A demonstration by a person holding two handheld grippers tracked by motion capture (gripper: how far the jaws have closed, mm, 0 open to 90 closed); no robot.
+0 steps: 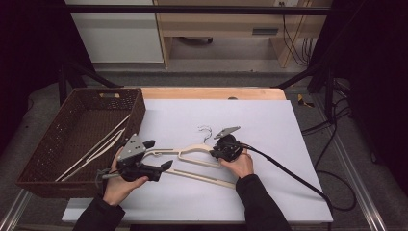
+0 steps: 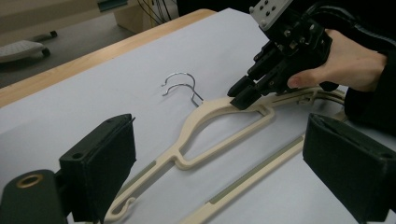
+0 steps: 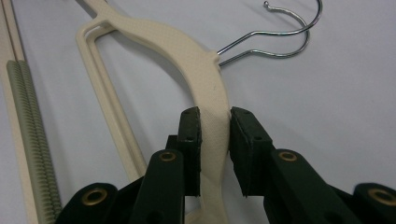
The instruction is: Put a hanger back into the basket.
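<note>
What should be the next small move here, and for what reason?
Probably lift the cream hanger slightly with the right hand-held gripper: its pads already clamp the hanger's shoulder beside the wire hook. The left hand-held gripper stands open above the other end, and the basket waits to the left.

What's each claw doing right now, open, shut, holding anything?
Left claw: open, holding nothing.
Right claw: shut on the cream hanger, just below its hook.

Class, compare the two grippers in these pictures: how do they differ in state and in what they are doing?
The right gripper is clamped on the cream hanger near its hook; the left gripper stands wide open, gripping nothing. The right gripper sits at the hanger's middle; the left gripper is near the hanger's end by the basket. Both have black jaws.
</note>
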